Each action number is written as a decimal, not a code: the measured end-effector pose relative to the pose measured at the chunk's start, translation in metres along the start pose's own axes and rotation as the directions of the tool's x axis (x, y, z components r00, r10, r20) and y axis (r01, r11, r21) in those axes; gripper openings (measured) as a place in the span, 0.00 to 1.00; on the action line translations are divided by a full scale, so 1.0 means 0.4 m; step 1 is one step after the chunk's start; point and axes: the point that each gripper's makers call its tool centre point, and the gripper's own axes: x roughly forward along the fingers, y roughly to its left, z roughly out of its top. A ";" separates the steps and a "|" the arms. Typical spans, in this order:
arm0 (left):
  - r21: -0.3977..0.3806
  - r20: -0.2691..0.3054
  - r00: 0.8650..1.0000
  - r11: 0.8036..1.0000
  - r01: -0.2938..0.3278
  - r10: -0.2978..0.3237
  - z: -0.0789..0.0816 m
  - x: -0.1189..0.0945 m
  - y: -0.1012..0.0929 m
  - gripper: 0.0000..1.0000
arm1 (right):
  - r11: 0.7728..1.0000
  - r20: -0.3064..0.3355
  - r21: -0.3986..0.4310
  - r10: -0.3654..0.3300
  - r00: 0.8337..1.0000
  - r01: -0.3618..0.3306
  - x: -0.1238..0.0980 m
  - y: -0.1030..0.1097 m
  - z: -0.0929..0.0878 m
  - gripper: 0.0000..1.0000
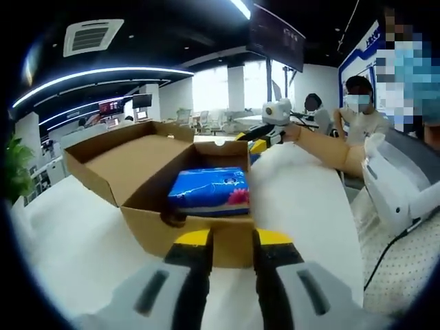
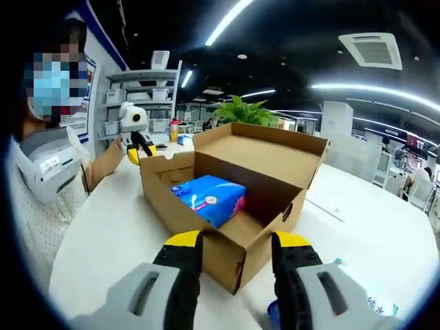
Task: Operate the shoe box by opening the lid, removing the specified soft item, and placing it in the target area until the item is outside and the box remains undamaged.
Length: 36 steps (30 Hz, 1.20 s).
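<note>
Left gripper view. Looks along the left claw (image 1: pixel 230 240), released, its yellow-tipped jaws apart and level, just short of the near wall of the shoe box (image 1: pixel 199 230). Lid (image 1: pixel 127 155) already thrown back to the left, flat and wide. Inside, toward the right of the box, lies the soft item (image 1: pixel 210 191), a blue packet with pink print, still within the walls. Risk as judged from here: jaws driven straight ahead would strike or pinch the thin cardboard wall and crease it; caused by an approach too low, with no lift over the rim. Pose: low, near the white surface (image 1: pixel 302 206), aimed at the wall's middle, not yet above the opening.

Right gripper view. Shows the right claw (image 2: pixel 234 251), also released, jaws spread on either side of the box's near corner, close to the cardboard; touching or apart, cannot tell. Packet seen lying aslant against the left inner wall, one end raised. Further risk: a clench here would crush the corner; a one-sided pull on the packet could drag the light box across the surface or tear a flap. Also possible: a shallow pinch on the slick wrapper slipping off, dropping the packet back inside. Pose: low, pointed slightly down at the corner, below the rim.
</note>
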 end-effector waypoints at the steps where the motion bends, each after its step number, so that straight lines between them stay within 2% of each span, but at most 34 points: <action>1: 0.004 0.000 1.000 1.000 0.007 -0.007 0.001 0.001 -0.005 0.23 | 1.000 -0.001 0.001 0.005 1.000 -0.005 0.000 -0.006 0.000 0.41; 8: 0.004 0.007 1.000 1.000 0.027 -0.027 0.005 0.010 -0.019 0.23 | 0.999 0.009 -0.009 0.049 0.999 -0.049 0.000 -0.024 0.000 0.41; 11: 0.043 0.006 1.000 0.999 0.003 -0.003 0.006 0.016 -0.011 0.13 | 0.998 0.010 -0.010 0.066 0.998 -0.066 0.009 -0.033 0.000 0.41; 18: 0.034 0.014 0.999 0.999 0.030 -0.031 0.010 0.017 -0.019 0.13 | 0.995 0.027 -0.010 0.099 0.995 -0.098 0.026 -0.045 0.001 0.40; 28: 0.029 0.025 0.998 0.998 0.064 -0.064 0.016 0.032 -0.039 0.13 | 0.996 0.039 0.004 0.089 0.995 -0.089 0.035 -0.065 0.000 0.38; 32: 0.035 0.029 0.997 0.997 0.075 -0.076 0.018 0.037 -0.045 0.13 | 0.998 0.021 0.012 0.066 0.998 -0.066 0.039 -0.078 -0.002 0.37; 36: 0.041 0.034 0.996 0.996 0.079 -0.080 0.018 0.037 -0.043 0.13 | 0.999 -0.043 0.002 0.047 0.998 -0.047 0.045 -0.074 -0.001 0.38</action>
